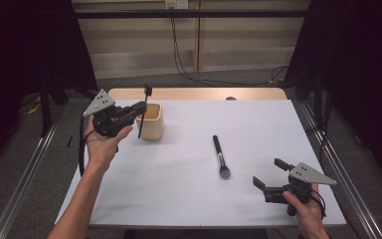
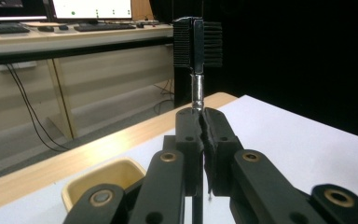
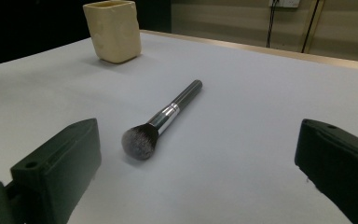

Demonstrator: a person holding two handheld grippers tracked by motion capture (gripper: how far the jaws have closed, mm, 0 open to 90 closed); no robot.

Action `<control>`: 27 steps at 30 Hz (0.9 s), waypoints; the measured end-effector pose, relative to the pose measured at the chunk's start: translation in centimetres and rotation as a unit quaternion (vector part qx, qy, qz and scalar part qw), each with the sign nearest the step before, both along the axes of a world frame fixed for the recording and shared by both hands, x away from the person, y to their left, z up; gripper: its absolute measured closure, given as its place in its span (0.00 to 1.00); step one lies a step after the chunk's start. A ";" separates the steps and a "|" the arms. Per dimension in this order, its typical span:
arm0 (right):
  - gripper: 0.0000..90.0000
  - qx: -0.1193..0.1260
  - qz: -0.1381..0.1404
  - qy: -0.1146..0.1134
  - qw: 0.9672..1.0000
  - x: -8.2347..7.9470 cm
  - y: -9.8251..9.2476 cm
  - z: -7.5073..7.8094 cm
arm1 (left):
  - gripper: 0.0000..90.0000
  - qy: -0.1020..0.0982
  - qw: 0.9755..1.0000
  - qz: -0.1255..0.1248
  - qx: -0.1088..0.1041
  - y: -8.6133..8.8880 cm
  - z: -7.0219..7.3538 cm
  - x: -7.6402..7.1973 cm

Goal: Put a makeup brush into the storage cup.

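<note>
My left gripper (image 1: 142,107) is held above the table's far left, shut on the thin shaft of a small black comb-and-bristle brush (image 1: 147,92). The brush stands nearly upright, head on top, just in front of a beige cup (image 1: 152,122). In the left gripper view the jaws (image 2: 203,116) pinch the shaft, the brush head (image 2: 198,42) rises above them and the cup (image 2: 107,175) lies below. A black makeup brush (image 1: 220,157) with a silver ferrule lies on the white table (image 1: 258,124). My right gripper (image 1: 267,172) stands open at the front right. It faces the makeup brush (image 3: 161,122) and the cup (image 3: 113,30).
A wooden strip (image 1: 199,93) runs along the table's far edge. Metal rails (image 1: 338,164) flank the table on both sides, and cables (image 1: 189,69) trail over the floor behind it. A desk with monitors and keyboards (image 2: 74,28) stands beyond the table in the left gripper view.
</note>
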State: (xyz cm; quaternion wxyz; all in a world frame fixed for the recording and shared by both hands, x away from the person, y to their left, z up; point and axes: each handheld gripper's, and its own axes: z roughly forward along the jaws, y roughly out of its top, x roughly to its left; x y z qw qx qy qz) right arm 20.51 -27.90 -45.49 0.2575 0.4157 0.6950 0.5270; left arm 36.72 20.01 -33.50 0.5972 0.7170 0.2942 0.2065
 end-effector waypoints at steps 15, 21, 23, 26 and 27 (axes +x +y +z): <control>0.00 0.001 0.002 0.001 1.000 0.0 0.1 0.0 | 0.95 -0.012 1.000 0.019 -0.002 -0.7 1.2 2.1; 0.00 0.001 0.001 0.002 1.000 0.0 0.1 0.0 | 0.95 -0.010 1.000 0.027 -0.008 -0.9 1.4 3.1; 0.00 0.001 0.001 0.002 1.000 0.0 0.1 0.0 | 0.95 -0.012 0.999 0.029 -0.007 -0.9 1.5 3.4; 0.00 0.001 0.001 0.003 1.000 0.0 0.1 0.0 | 0.95 -0.011 0.999 0.032 -0.004 -1.0 1.5 3.8; 0.00 0.001 0.001 0.002 1.000 0.0 0.1 0.0 | 0.95 -0.011 0.999 0.032 -0.008 -1.0 1.5 4.1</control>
